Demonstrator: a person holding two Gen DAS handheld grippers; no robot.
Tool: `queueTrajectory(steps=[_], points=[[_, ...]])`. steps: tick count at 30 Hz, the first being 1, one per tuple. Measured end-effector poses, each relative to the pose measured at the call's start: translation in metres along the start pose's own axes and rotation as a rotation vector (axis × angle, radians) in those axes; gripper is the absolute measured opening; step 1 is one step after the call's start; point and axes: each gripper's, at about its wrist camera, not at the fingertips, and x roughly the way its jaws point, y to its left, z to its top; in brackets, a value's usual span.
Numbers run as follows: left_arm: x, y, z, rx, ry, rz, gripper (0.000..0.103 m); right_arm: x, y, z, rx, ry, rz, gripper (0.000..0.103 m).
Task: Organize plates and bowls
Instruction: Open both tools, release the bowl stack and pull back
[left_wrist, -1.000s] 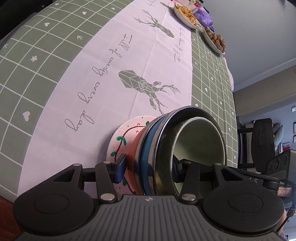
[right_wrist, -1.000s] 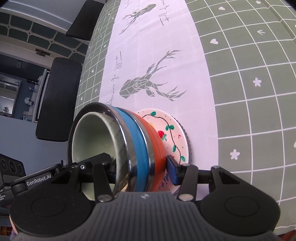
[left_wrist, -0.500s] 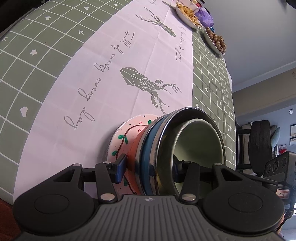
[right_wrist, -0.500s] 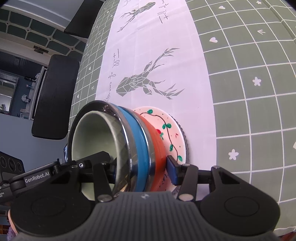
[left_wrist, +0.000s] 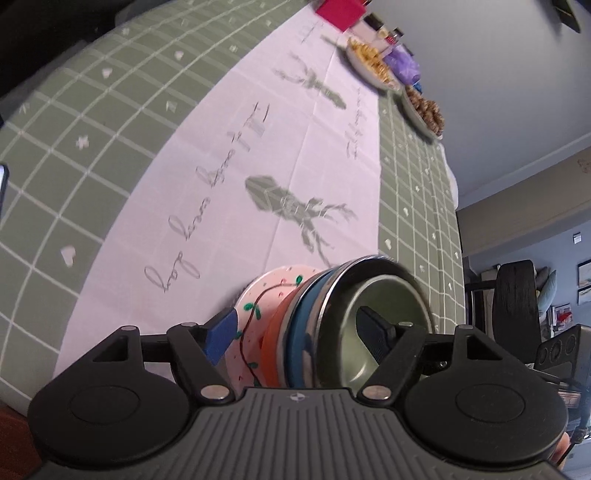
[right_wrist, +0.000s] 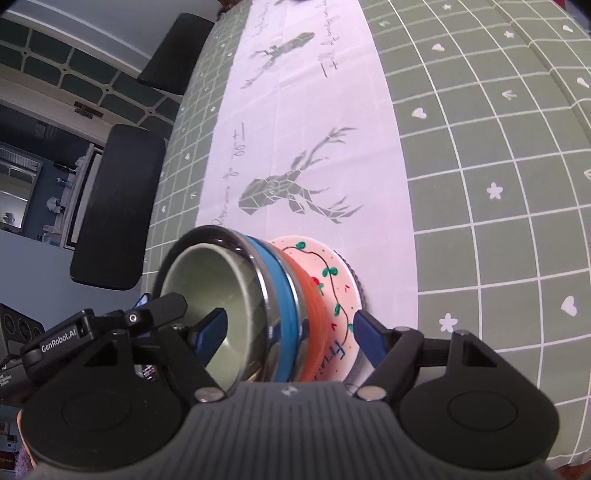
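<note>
Both my grippers, left (left_wrist: 299, 330) and right (right_wrist: 286, 330), have just spread open, pads clear, the nested bowl stack (left_wrist: 332, 325) sitting between each pair, straight ahead.

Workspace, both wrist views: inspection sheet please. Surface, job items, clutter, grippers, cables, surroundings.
Surface: green grid tablecloth with a white deer-print runner down the middle.
Job's things: one nested stack on the runner: pale green bowl inside a steel bowl, then a blue bowl, an orange bowl, and a pink painted plate at the base.
Clutter: two snack plates, a purple bag and a red box at the far end.
Grippers: left gripper and right gripper straddle the stack; jaws have just been opening, pads clear of it.
Cables: nothing seen.
Surroundings: black chairs beside the table.
</note>
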Motion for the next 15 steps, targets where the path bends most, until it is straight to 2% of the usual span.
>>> queueTrajectory(steps=[3,7,11,15], points=[[-0.019,-0.019,-0.001,0.096,-0.090,0.015,0.086,-0.021,0.013,-0.005,-0.070,-0.060,0.002,0.074],[-0.048,-0.053,-0.011,0.270,-0.245,0.048,0.086,-0.057,0.036,-0.016,-0.238,-0.186,-0.044,0.075],[-0.076,-0.086,-0.035,0.453,-0.424,0.078,0.086,-0.088,0.054,-0.036,-0.406,-0.330,-0.134,0.076],[-0.094,-0.111,-0.068,0.613,-0.596,0.114,0.086,-0.113,0.064,-0.066,-0.591,-0.504,-0.272,0.076]])
